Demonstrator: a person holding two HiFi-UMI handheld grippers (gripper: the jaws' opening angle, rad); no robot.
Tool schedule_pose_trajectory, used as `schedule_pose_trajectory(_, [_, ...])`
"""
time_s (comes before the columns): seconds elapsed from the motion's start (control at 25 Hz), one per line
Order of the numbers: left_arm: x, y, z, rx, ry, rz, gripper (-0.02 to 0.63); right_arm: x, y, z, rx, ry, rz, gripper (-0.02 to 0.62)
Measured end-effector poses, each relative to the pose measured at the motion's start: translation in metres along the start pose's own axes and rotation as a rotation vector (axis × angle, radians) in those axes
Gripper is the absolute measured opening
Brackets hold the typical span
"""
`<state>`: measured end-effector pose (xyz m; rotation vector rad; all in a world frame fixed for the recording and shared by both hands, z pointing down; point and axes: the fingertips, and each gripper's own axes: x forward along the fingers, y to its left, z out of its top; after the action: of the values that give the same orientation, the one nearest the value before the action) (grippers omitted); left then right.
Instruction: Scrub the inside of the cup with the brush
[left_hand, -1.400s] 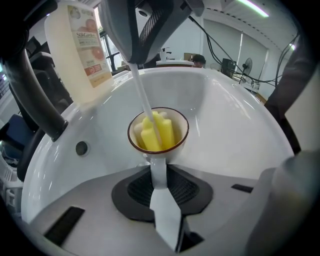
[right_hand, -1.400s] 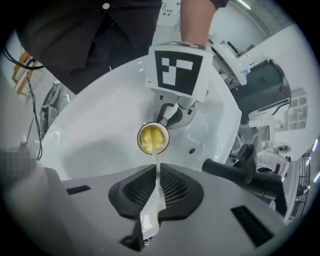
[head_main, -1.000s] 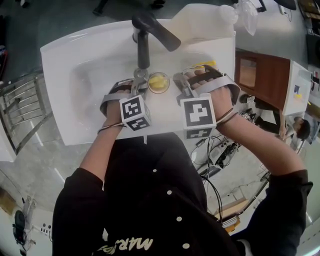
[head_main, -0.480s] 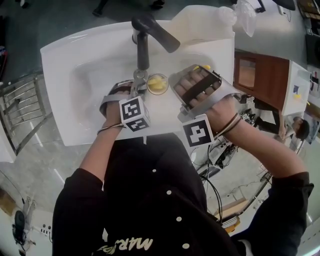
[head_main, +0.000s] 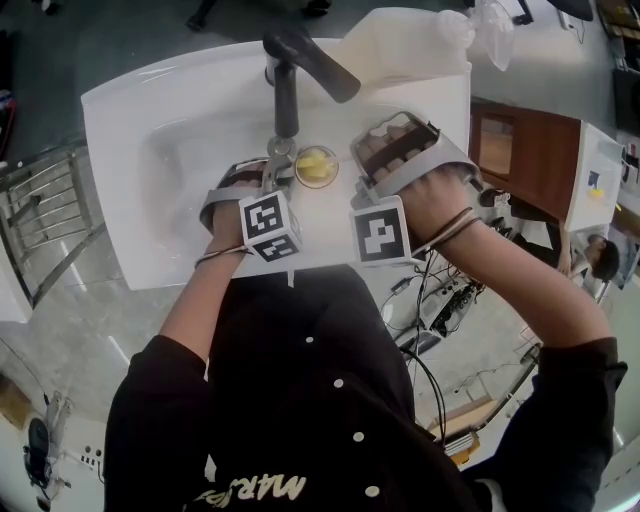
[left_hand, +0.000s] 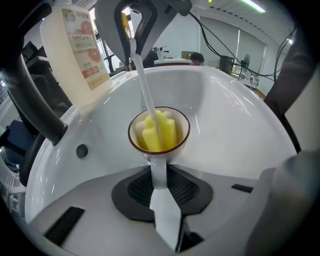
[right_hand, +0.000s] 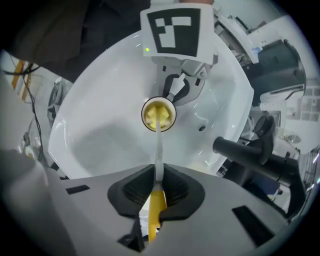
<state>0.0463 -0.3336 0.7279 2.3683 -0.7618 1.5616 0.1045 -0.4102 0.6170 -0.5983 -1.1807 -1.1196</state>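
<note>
A small white cup (left_hand: 159, 131) with a brown rim hangs over the white sink basin (head_main: 180, 150). My left gripper (left_hand: 160, 185) is shut on its handle; in the head view this gripper (head_main: 272, 172) sits just left of the cup (head_main: 316, 165). The brush's yellow sponge head (left_hand: 156, 131) fills the inside of the cup. Its thin white handle (right_hand: 158, 150) runs back to my right gripper (right_hand: 157, 187), which is shut on the handle's yellow end. In the head view the right gripper (head_main: 362, 165) is just right of the cup.
A black faucet (head_main: 290, 75) stands at the back of the basin, its lever reaching right. A white jug (left_hand: 75, 50) with a printed label rests on the far rim. An overflow hole (left_hand: 82, 150) shows in the basin wall. A wooden cabinet (head_main: 520, 150) stands to the right.
My right hand has rolled about the brush handle, its marker cube swinging out and then back toward the cup. The left gripper and the cup have stayed still.
</note>
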Motion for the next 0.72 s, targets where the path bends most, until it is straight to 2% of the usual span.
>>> schedule_pose_trajectory(0.16, [0.001, 0.0, 0.001, 0.01, 0.004, 0.008, 0.087, 0.002, 0.01, 0.002, 0.209, -0.075, 0.159, 0.051])
schedule_pose_trajectory(0.36, [0.002, 0.001, 0.0, 0.013, 0.019, 0.014, 0.087, -0.002, 0.022, 0.005, 0.575, -0.24, 0.432, 0.05])
schedule_pose_trajectory(0.48, [0.001, 0.001, -0.001, 0.015, 0.023, 0.014, 0.087, -0.004, 0.027, 0.005, 0.7, -0.281, 0.506, 0.049])
schedule_pose_trajectory(0.72, [0.003, 0.001, -0.001, 0.043, 0.028, 0.026, 0.087, -0.013, 0.044, 0.008, 1.012, -0.381, 0.69, 0.049])
